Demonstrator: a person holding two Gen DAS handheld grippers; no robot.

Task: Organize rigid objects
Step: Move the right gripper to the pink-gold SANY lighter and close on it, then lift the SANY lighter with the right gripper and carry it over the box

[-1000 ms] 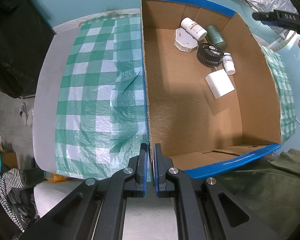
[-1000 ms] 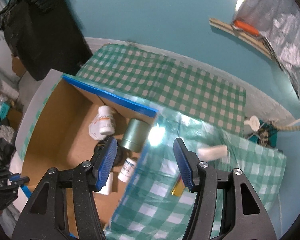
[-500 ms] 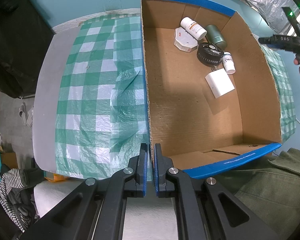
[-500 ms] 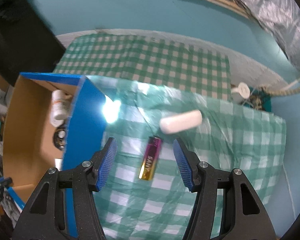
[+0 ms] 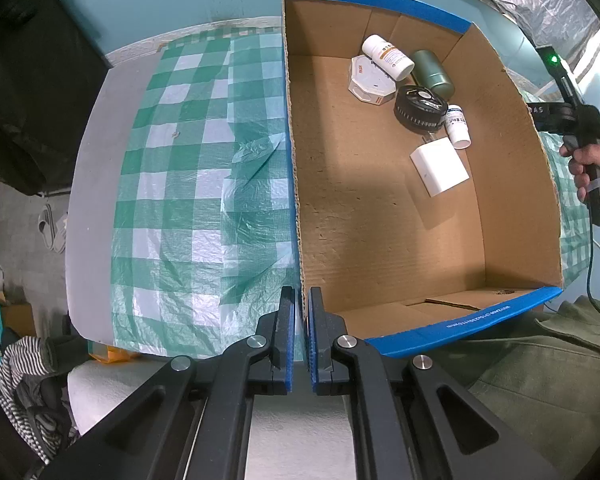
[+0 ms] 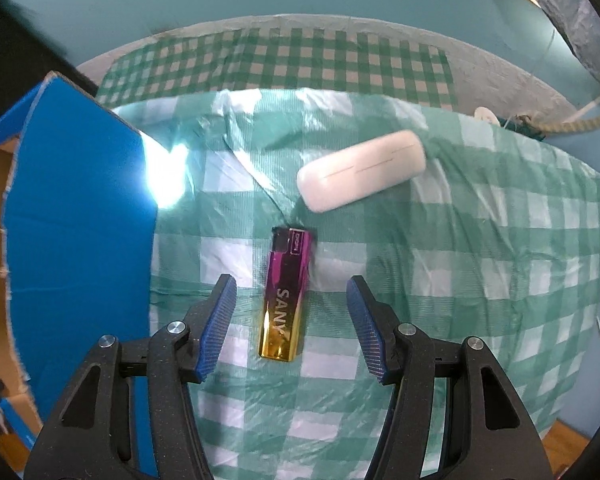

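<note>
Green-checked plastic cloth (image 6: 420,280) covers the table, w/ teal floor behind it. Cardboard box (image 5: 380,220) w/ blue-taped rims sits on the cloth; its blue outer wall fills the left of the right wrist view, partly washed out by glare.

Inside the box, far corner: white block (image 5: 439,166), black round lid-like thing (image 5: 420,108), white flat hexagonal case (image 5: 370,84), green can (image 5: 432,67), large pill bottle (image 5: 387,56), small bottle (image 5: 457,126). Labels too small to read.

Left gripper (image 5: 301,312) is clamped on the box's near-left wall edge, pads pinching the cardboard. Right gripper (image 6: 291,312) stands about half open, straddling a pink-gold lighter (image 6: 286,294) marked SANY lying on the cloth; pads clear of it both sides. White oblong case (image 6: 362,170) lies just beyond the lighter, slightly blurred.

Person's hand (image 5: 592,168) on the right gripper's handle shows at the left view's right edge, cut off.
</note>
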